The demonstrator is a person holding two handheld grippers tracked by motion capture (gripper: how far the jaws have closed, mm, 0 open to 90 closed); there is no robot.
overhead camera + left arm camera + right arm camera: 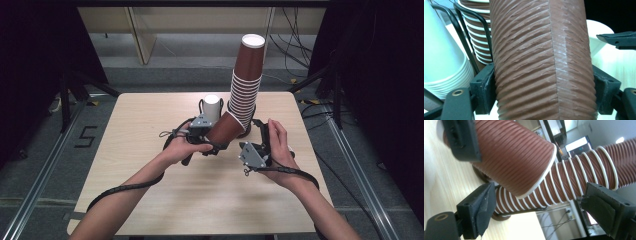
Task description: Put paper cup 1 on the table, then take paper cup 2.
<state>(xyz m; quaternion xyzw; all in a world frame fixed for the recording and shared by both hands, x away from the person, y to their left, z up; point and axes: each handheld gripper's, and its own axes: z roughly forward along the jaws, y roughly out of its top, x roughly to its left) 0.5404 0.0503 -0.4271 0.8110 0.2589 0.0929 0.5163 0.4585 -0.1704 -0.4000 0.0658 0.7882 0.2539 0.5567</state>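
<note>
My left gripper (218,140) is shut on a single brown ribbed paper cup (225,129), which tilts with its rim toward a tall, leaning stack of brown cups (245,85). In the left gripper view the brown cup (541,62) sits between both jaws, pinched at its sides. My right gripper (251,139) is open just right of that cup, at the foot of the stack. In the right gripper view the cup's white rim (541,177) lies over the brown stack (579,177), between that gripper's wide-spread fingers (477,207).
A stack of white cups (212,105) stands in a black wire holder left of the brown stack, close behind my left gripper. The wooden table (150,190) has bare room in front and at the left. Cables and dark stands lie beyond the table's edges.
</note>
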